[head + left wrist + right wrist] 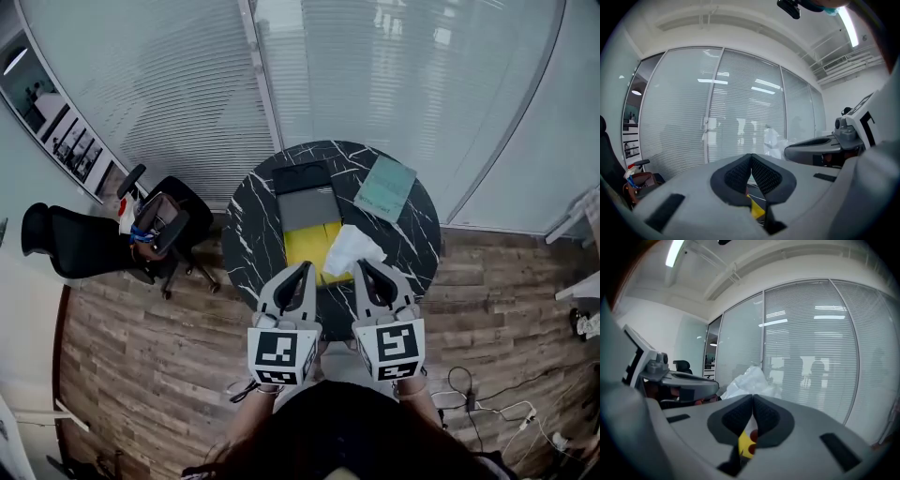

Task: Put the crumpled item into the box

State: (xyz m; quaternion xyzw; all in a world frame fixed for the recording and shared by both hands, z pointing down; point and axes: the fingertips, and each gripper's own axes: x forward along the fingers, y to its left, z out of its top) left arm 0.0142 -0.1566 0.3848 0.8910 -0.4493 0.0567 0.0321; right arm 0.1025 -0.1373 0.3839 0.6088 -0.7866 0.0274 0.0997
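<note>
The crumpled white item [352, 248] lies on a round black marble table [253, 253], partly over a yellow sheet [307, 246]. Just beyond them sits a grey box [309, 208] with a dark lid [302, 176] behind it. My left gripper [306, 267] and right gripper [362, 266] hover side by side over the table's near edge, both shut with nothing between the jaws. The crumpled item shows past the shut jaws in the left gripper view [772, 139] and in the right gripper view [749, 379]. The pads [740, 174] meet at the left gripper's tip [751, 157], as they do on the right gripper [753, 398].
A pale green notebook [385, 187] lies at the table's far right. Office chairs [159, 225] stand on the wood floor to the left. A glass wall with blinds [281, 75] curves behind the table. Cables [492, 405] lie on the floor at the right.
</note>
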